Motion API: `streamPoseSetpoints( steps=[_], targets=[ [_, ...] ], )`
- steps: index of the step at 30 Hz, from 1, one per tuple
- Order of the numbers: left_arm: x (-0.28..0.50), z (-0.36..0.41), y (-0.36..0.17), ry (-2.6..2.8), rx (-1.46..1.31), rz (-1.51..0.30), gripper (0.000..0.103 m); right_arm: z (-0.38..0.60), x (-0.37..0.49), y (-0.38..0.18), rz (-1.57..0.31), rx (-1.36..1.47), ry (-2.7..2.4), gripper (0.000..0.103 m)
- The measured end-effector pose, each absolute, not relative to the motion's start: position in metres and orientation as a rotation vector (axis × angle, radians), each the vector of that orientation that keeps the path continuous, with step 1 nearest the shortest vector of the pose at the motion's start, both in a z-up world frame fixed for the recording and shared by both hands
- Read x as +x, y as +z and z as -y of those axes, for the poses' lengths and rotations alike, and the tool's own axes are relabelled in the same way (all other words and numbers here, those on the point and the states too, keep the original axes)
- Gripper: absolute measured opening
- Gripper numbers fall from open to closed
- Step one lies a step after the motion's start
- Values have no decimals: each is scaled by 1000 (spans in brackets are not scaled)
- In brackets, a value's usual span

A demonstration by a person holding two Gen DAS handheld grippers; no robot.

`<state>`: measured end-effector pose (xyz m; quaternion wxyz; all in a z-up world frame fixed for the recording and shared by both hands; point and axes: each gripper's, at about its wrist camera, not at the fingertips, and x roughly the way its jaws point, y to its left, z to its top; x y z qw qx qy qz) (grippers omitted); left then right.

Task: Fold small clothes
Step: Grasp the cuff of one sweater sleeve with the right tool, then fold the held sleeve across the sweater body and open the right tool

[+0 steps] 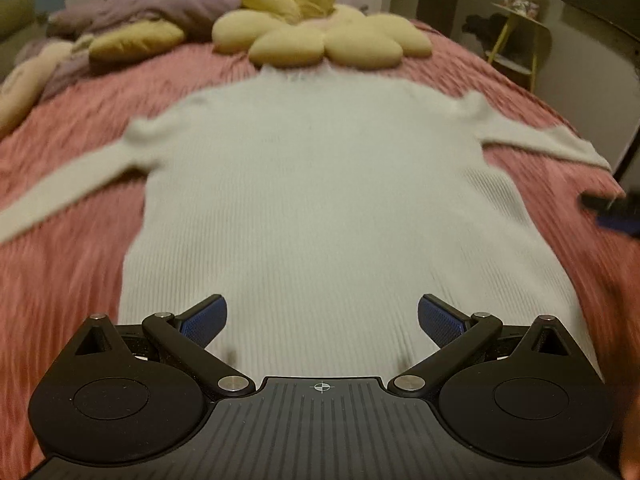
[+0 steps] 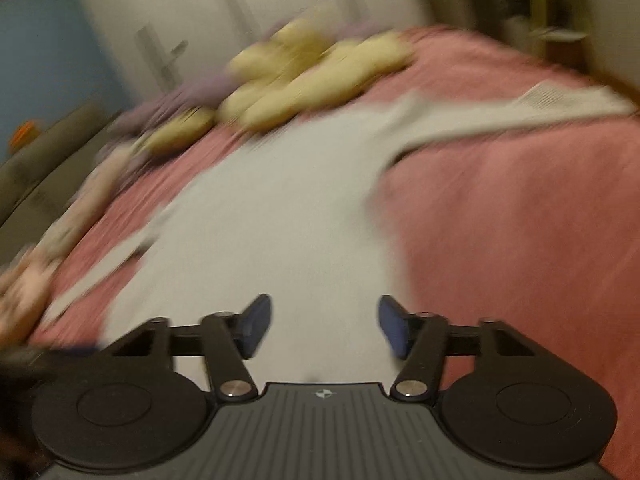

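Two tongs: we hold the left gripper [image 1: 322,320] and right gripper [image 2: 325,326] over the near hem; neither grips anything.
Left tongs: jaws spread wide, blue pads clear of the knit, nothing between them.
Garment: pale ribbed knit sweater [image 1: 320,200] lies flat ahead of both tongs on the pink ribbed bedspread [image 1: 60,280], sleeves spread to either side.
Beyond it: yellow flower-shaped plush cushion [image 1: 320,36] just past the collar.
Right tongs: jaws parted about halfway, empty, above the sweater's right edge.
Risk: we judge a pinch could gather bedspread with the knit, or catch one layer only.
Hard to see: right view badly smeared; left cuff cut off.
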<state>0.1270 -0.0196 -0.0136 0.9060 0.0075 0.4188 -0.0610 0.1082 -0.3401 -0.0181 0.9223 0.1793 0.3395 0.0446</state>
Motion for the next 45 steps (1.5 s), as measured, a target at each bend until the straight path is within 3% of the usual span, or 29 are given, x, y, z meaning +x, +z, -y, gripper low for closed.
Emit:
streamPoseSetpoints(
  steps=[8, 16, 17, 19, 20, 21, 27, 32, 33, 35, 45],
  targets=[
    [185, 29, -29, -78, -73, -881, 103, 512, 204, -43, -521, 745, -295, 56],
    [210, 33, -44, -84, -117, -913, 103, 583, 238, -86, -467, 963, -371, 54],
    [212, 33, -47, -86, -119, -920, 103, 587, 241, -88, -462, 964, -373, 50],
    [214, 32, -48, -93, -113, -919, 103, 591, 251, -91, -476, 963, -383, 30],
    [214, 31, -48, -100, -111, -915, 103, 592, 254, -90, -497, 952, -389, 11],
    [214, 29, -47, -111, -112, -909, 103, 590, 260, -88, -530, 918, -403, 8],
    [227, 10, -32, -162, -211, -862, 103, 490, 273, -16, -422, 496, -213, 7],
    [241, 1, -10, -239, -300, -808, 103, 336, 268, 12, -423, 185, 211, 9],
    [245, 1, -9, -252, -307, -809, 103, 310, 265, 7, -467, 164, 289, 17],
    [253, 1, -8, -285, -312, -815, 103, 282, 260, -8, -551, 191, 370, 33],
    [323, 0, -45, -341, -511, -961, 103, 324, 231, -64, -636, 483, 232, 34]
  ],
)
